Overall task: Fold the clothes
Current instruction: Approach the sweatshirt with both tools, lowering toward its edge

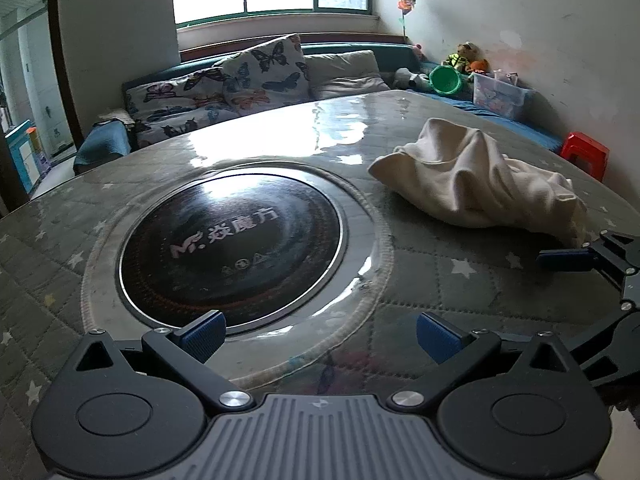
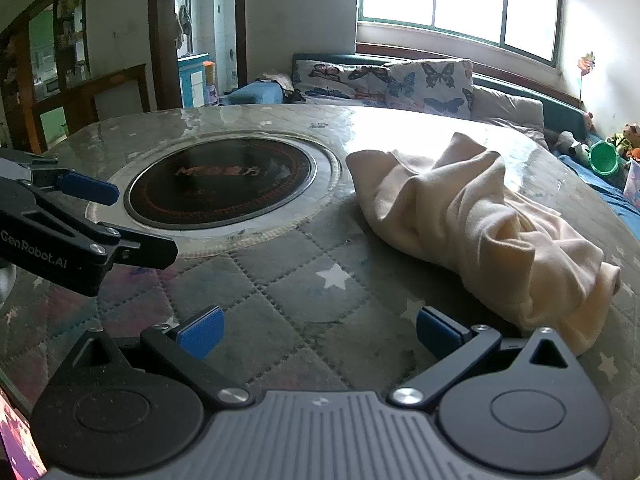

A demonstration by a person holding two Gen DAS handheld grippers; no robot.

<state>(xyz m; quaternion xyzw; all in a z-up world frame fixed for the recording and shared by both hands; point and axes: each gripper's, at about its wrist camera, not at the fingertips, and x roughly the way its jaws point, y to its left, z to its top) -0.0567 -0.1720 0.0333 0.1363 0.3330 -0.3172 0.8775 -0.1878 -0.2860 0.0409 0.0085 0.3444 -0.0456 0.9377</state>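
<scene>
A crumpled cream garment (image 1: 476, 178) lies in a heap on the round table, right of the centre; it also shows in the right wrist view (image 2: 480, 220). My left gripper (image 1: 320, 338) is open and empty, low over the table in front of the black cooktop, well left of the garment. My right gripper (image 2: 320, 334) is open and empty, just short of the garment's near edge. The right gripper's fingers (image 1: 564, 258) show at the right edge of the left wrist view; the left gripper's fingers (image 2: 90, 188) show at the left of the right wrist view.
The table has a quilted star-patterned cover (image 2: 304, 280) under clear plastic and a round black induction cooktop (image 1: 230, 248) set in its middle. Behind are a sofa with butterfly cushions (image 1: 256, 76), toys, a plastic bin (image 1: 500, 94) and a red stool (image 1: 586, 154).
</scene>
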